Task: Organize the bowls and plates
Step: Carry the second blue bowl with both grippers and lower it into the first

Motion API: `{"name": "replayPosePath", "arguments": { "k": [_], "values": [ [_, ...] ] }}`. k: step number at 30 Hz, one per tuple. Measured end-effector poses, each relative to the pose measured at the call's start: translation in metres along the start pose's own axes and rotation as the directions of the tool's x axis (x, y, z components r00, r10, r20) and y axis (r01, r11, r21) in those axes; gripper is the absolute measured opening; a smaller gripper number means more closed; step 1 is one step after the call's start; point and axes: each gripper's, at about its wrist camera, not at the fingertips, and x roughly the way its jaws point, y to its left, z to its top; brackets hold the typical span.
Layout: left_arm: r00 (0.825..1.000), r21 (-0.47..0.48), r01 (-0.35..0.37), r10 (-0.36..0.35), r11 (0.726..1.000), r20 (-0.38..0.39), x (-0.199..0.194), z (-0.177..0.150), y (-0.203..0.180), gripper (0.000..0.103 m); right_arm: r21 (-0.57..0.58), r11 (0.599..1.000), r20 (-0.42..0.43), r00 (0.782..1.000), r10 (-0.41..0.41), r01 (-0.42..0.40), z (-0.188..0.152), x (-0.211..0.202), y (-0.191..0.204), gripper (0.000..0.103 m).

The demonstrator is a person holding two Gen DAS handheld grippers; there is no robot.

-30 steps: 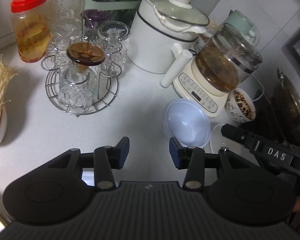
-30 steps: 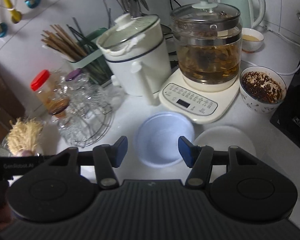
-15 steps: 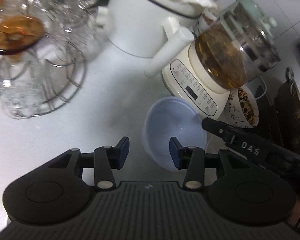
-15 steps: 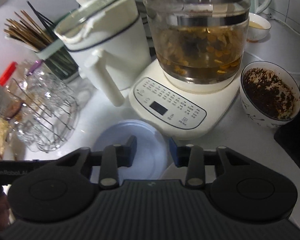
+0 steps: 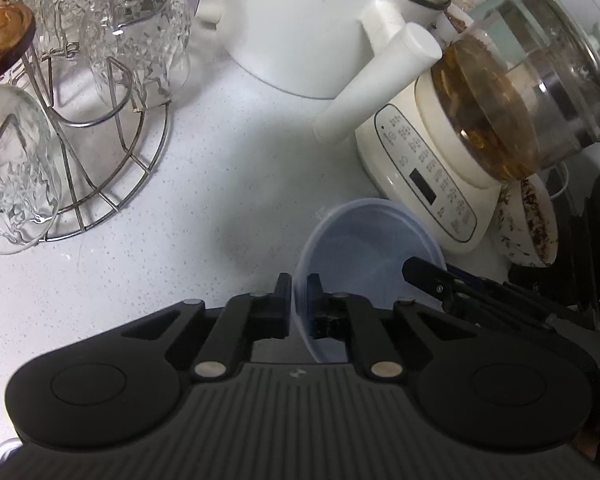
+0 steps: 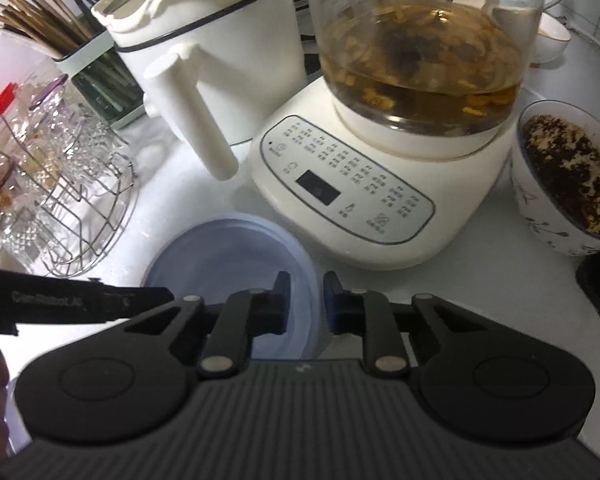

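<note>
Faintly, "GenRobot.AI" along the left gripper (image 6: 156,294).

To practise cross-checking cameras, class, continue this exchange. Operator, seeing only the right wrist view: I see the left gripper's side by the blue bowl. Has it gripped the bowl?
Observer: Yes; the left gripper is shut on the blue bowl's near rim.
Operator: Where does my gripper reach?
Observer: The right gripper's tip lies over the rim on the patterned bowl's side.
Operator: Is the glass kettle lidded?
Observer: Yes; the glass kettle's white lid knob shows on top.
</note>
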Motion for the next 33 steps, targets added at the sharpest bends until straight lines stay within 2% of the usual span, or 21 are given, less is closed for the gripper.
{"name": "replayPosePath", "arguments": {
  "k": [7,15,23,33],
  "values": [
    [1.000,0.004,0.004,-0.004,1.000,0.025,-0.015,0.002,0.004,0.008,0.029,0.999,0.008,0.999,0.044,-0.044,0.002,-0.005,0.000,0.018],
    [0.995,0.021,0.023,-0.025,1.000,0.092,-0.064,0.001,0.000,0.009,0.058,0.994,0.053,0.995,0.085,-0.088,0.002,-0.042,0.011,0.018],
    [0.984,0.032,0.069,-0.073,0.997,0.160,-0.120,-0.014,0.000,0.009,0.069,0.990,0.096,0.989,0.114,-0.121,-0.001,-0.086,0.027,0.018],
    [0.968,0.033,0.073,-0.079,0.997,0.236,-0.173,-0.042,0.015,0.009,0.038,0.987,0.171,0.975,0.145,-0.154,-0.019,-0.132,0.060,0.018]
  ]
}}
